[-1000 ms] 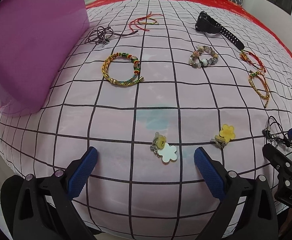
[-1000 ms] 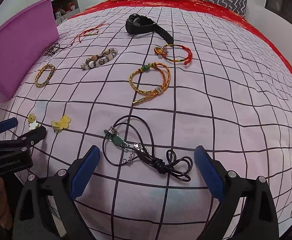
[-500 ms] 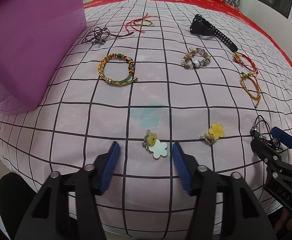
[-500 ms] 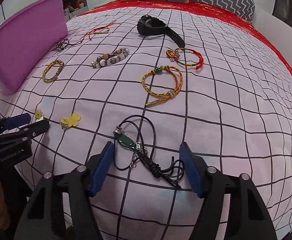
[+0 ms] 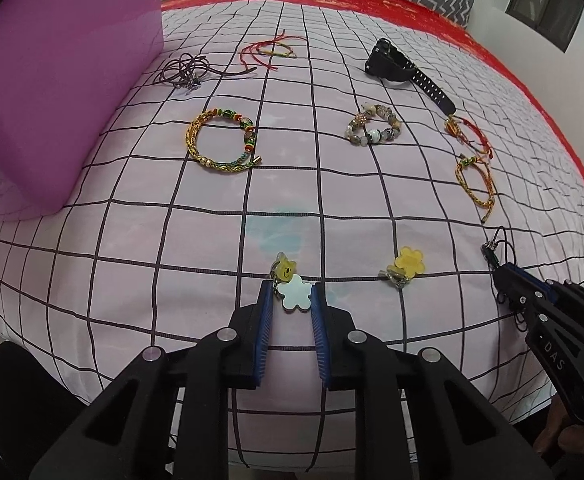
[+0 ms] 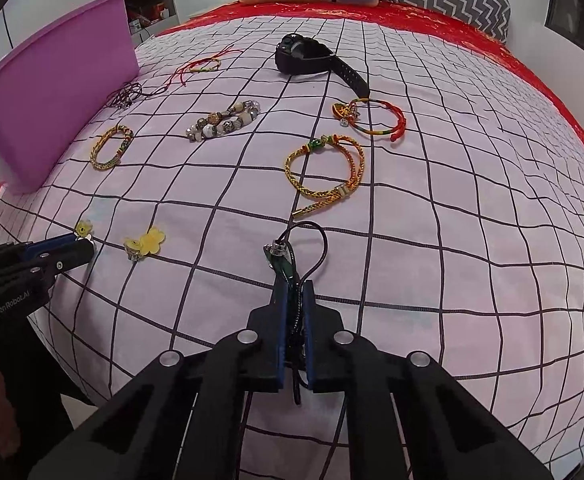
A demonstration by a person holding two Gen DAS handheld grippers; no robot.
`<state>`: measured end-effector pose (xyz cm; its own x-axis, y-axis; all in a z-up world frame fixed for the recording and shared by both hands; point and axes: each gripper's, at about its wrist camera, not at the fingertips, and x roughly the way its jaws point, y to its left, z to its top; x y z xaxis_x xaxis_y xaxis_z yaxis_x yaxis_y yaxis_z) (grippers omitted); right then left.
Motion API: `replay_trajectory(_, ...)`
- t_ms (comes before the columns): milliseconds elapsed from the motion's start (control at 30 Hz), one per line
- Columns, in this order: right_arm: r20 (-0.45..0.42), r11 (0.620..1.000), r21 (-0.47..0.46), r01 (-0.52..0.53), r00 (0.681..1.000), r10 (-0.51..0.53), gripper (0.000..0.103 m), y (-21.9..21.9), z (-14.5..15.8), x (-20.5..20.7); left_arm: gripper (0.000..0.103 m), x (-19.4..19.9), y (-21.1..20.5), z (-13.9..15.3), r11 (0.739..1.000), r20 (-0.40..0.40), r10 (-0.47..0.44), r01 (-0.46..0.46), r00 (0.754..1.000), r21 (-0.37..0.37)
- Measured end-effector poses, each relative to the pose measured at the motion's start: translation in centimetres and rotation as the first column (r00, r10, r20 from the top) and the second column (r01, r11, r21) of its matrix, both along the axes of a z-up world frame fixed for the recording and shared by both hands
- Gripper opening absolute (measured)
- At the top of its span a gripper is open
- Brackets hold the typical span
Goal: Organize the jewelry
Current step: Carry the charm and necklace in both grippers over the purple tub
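Jewelry lies spread on a pink checked bedspread [image 5: 331,184]. My left gripper [image 5: 292,300] is shut on a white flower charm [image 5: 296,297] that hangs with a yellow bear charm [image 5: 285,271]. My right gripper [image 6: 293,300] is shut on a black cord necklace [image 6: 292,268] with a green pendant; its loop sticks out ahead of the fingers. A yellow flower clip [image 5: 407,262] lies between the two grippers and also shows in the right wrist view [image 6: 148,242]. The right gripper also shows at the right edge of the left wrist view [image 5: 519,284].
A purple bin [image 5: 52,80] stands at the left; it also shows in the right wrist view [image 6: 52,92]. Further back lie a gold braided bracelet [image 5: 222,146], a beaded bracelet [image 5: 373,130], a black watch [image 5: 403,70], red string bracelets [image 5: 270,50], a dark cord [image 5: 186,70], and more braided bracelets [image 6: 323,178].
Both grippers have closed from wide open: the left onto the white flower charm, the right onto the black cord necklace. Both moved forward and down to the bedspread.
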<state>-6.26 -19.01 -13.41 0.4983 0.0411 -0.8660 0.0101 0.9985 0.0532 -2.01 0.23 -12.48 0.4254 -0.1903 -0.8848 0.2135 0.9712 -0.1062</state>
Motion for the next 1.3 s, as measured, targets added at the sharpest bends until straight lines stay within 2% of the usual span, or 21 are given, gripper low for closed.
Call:
replay_trajectory(333, 0.026, 0.998, 0.063, 0.022, 0.999, -0.024, 0.006, -0.6, 2.3, -0.6, 0.019, -0.2, 0.2, 2.5, 0.999, 0.043, -0.014, 0.016, 0.999, -0.033)
replay_trajectory(667, 0.118, 0.996, 0.093, -0.01, 0.993, -0.001, 0.006, 0.5, 7.8, -0.1, 0.02, -0.2, 0.8, 6.5, 0.998, 0.121, -0.021, 0.027, 0.992, -0.053)
replay_trajectory(1067, 0.268, 0.986, 0.101, -0.131, 0.958, 0.1, 0.006, 4.8, 15.9, 3.9, 0.02, 1.6, 4.1, 14.4, 0.998, 0.251, 0.012, 0.002, 0.968, -0.058)
replay_trajectory(1300, 0.317, 0.967, 0.14, -0.213, 0.935, 0.16, 0.006, 8.5, 19.8, 7.3, 0.02, 4.0, 8.0, 18.6, 0.995, 0.297, 0.084, -0.066, 0.951, -0.069)
